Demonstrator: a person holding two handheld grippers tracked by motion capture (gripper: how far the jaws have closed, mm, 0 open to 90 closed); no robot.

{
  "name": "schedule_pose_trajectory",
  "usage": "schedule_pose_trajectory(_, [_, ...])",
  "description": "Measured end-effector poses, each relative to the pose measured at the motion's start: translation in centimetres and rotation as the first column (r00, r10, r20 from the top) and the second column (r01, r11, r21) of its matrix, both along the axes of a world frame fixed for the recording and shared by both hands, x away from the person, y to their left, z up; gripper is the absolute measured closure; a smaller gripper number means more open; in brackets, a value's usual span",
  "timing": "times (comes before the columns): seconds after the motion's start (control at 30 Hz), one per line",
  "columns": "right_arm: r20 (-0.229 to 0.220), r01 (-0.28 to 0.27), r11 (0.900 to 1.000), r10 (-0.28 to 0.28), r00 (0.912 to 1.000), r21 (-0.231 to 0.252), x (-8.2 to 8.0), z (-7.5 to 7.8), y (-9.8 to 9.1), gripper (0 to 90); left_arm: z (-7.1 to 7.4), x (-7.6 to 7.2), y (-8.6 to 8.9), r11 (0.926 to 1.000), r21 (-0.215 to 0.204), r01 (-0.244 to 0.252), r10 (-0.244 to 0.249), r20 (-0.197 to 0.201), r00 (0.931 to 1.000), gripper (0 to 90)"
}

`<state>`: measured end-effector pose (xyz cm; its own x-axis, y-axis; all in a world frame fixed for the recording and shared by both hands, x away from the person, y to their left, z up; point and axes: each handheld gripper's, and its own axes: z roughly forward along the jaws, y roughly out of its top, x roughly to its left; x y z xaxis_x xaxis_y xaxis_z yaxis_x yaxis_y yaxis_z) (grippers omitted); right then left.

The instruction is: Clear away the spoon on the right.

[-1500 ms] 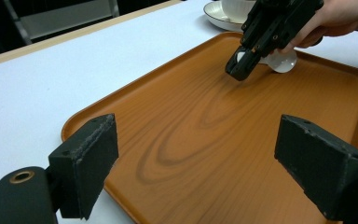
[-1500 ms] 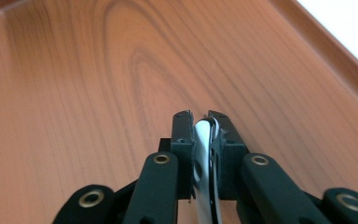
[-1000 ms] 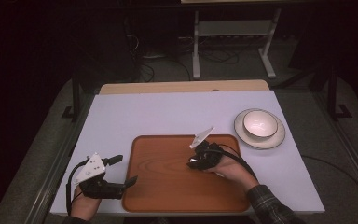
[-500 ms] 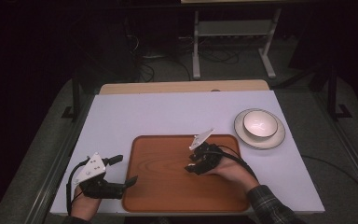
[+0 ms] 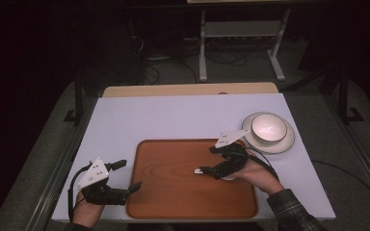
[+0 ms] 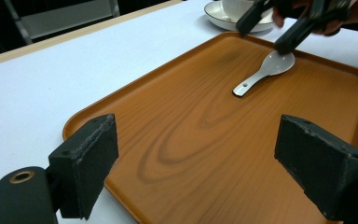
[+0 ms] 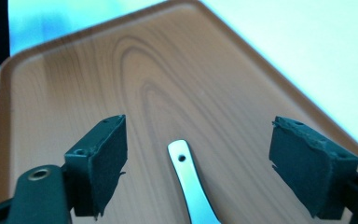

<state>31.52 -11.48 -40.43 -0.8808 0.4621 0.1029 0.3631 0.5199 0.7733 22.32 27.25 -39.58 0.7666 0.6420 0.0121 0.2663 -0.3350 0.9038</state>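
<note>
Spoon (image 6: 265, 71) lies on tray (image 6: 191, 135), right gripper (image 5: 207, 169) jaws just opened.

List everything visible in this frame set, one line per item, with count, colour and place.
spoon: one, white, lying on the tray, handle end with a hole
tray: one, wood-grain brown, near edge of table
bowl: one, white, on the saucer
saucer: one, white, right of the tray
table: one, white top
right gripper: black, open over the spoon, jaws just opened, clear of it
left gripper: black, open, at the tray's left edge
</note>
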Motion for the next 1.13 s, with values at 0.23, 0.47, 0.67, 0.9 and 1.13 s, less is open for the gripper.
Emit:
schedule_pose_trajectory(0.23, [0.039, 0.036, 0.9981, -0.038, 0.9985, 0.049, -1.4, 1.5, -2.8, 14.4, 0.0, 0.0, 0.0, 1.0000, 0.001, 0.000, 0.000, -0.002, 1.0000, 12.8])
schedule_pose_trajectory(0.47, [0.073, 0.063, 0.9934, -0.070, 0.9949, 0.096, -3.0, 2.3, -5.2, 13.1, -0.1, 0.1, 0.0, 1.0000, 0.001, 0.003, -0.003, -0.006, 1.0000, 12.8])
schedule_pose_trajectory(0.67, [0.097, 0.075, 0.9893, -0.088, 0.9914, 0.125, -4.2, 2.6, -6.9, 12.5, -0.1, 0.1, 0.0, 1.0000, 0.003, 0.004, -0.004, -0.007, 1.0000, 12.8])
schedule_pose_trajectory(0.9, [0.098, 0.122, 0.9790, -0.140, 0.9854, 0.163, -5.4, 2.4, -9.4, 12.3, -0.1, 0.1, 0.0, 1.0000, 0.003, 0.004, -0.004, -0.007, 1.0000, 12.8])
schedule_pose_trajectory(1.13, [0.095, 0.139, 0.9756, -0.157, 0.9831, 0.170, -6.1, 2.0, -10.6, 12.3, -0.1, 0.1, -0.1, 1.0000, 0.006, 0.005, -0.005, -0.007, 1.0000, 12.8])
